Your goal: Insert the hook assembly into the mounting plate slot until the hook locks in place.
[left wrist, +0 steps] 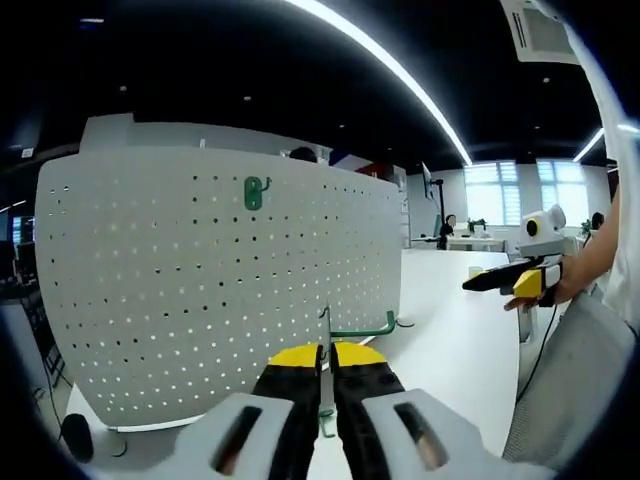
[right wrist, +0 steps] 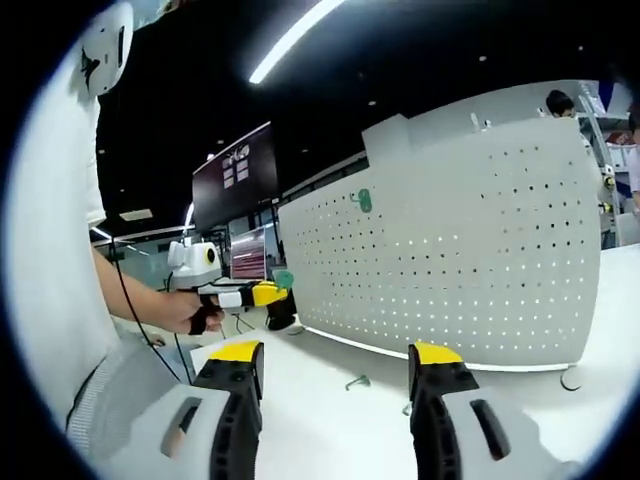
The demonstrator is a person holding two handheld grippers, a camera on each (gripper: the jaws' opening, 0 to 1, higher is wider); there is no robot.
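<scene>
A white perforated mounting plate (left wrist: 200,290) stands upright on the table, with one green hook (left wrist: 257,192) seated near its top. My left gripper (left wrist: 327,352) is shut on a second green hook assembly (left wrist: 362,328), held just in front of the plate's lower right part. In the right gripper view the plate (right wrist: 450,240) shows with the mounted hook (right wrist: 363,200), and the left gripper (right wrist: 262,293) is near the plate's left end with the green hook (right wrist: 284,279) at its tip. My right gripper (right wrist: 337,355) is open with nothing in it, well back from the plate.
Loose hooks (right wrist: 357,381) (right wrist: 571,380) lie on the white table (right wrist: 320,420) in front of the plate. A person's hand holds the right gripper (left wrist: 515,278) off to the right. Desks, monitors and windows fill the room behind.
</scene>
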